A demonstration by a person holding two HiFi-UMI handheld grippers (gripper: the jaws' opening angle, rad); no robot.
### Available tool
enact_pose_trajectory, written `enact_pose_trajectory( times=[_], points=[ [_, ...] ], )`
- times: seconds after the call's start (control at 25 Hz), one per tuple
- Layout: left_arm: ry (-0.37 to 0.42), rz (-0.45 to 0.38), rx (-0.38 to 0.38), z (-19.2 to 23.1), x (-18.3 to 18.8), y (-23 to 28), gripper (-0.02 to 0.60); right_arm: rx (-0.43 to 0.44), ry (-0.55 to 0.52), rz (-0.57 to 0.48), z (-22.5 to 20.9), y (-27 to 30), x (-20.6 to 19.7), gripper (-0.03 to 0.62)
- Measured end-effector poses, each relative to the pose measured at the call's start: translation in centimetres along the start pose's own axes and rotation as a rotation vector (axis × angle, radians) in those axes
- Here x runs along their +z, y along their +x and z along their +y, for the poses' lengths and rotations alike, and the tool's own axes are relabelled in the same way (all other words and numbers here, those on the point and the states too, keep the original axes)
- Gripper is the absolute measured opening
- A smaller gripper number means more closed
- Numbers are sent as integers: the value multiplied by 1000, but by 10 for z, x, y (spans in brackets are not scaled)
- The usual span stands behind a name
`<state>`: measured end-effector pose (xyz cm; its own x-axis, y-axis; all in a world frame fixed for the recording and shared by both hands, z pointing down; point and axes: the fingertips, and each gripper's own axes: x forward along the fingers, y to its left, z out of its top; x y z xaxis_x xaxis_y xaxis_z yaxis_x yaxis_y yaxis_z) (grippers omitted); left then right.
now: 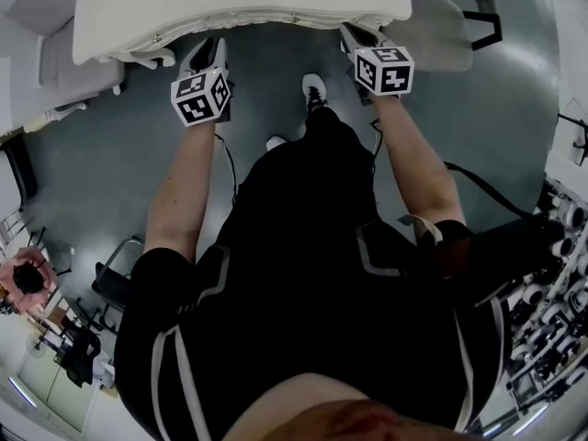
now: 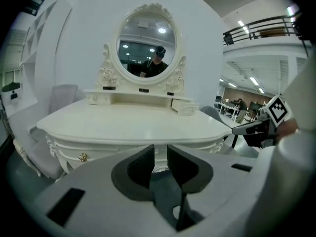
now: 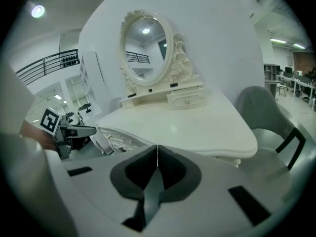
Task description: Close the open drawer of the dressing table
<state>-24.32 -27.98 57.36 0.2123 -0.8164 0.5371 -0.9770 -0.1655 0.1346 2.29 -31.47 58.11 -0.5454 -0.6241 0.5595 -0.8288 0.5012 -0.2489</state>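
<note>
My left tongs [image 2: 158,151] stand a little spread and empty, and my right tongs [image 3: 157,149] are pressed together on nothing. The small drawer [image 2: 184,106] at the back of the tabletop [image 2: 133,125], right of the mirror [image 2: 146,46], seems pulled out. A push off its middle may jam it askew. The drawers under the edge are mostly hidden.

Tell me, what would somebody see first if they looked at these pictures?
A fancy white dressing table fills the middle of both gripper views, with a carved oval mirror standing at its back. In the head view, the left gripper and the right gripper point toward its front edge, each wearing black-and-white squares.
</note>
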Motion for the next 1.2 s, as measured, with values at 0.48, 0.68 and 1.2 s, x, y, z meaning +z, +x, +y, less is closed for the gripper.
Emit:
enact_pose_trajectory(
  times=[0.48,0.68,1.2],
  points=[
    [-20,-255,-107,-31,86,-113,14,17,-52,-167,58,-102,88,5],
    [-18,-283,-136,-36,106,-151,5,38,-117,-220,91,-143,122,5],
    [-65,-350,-197,-50,152,-226,5,35,-226,-339,142,-225,165,5]
  ],
)
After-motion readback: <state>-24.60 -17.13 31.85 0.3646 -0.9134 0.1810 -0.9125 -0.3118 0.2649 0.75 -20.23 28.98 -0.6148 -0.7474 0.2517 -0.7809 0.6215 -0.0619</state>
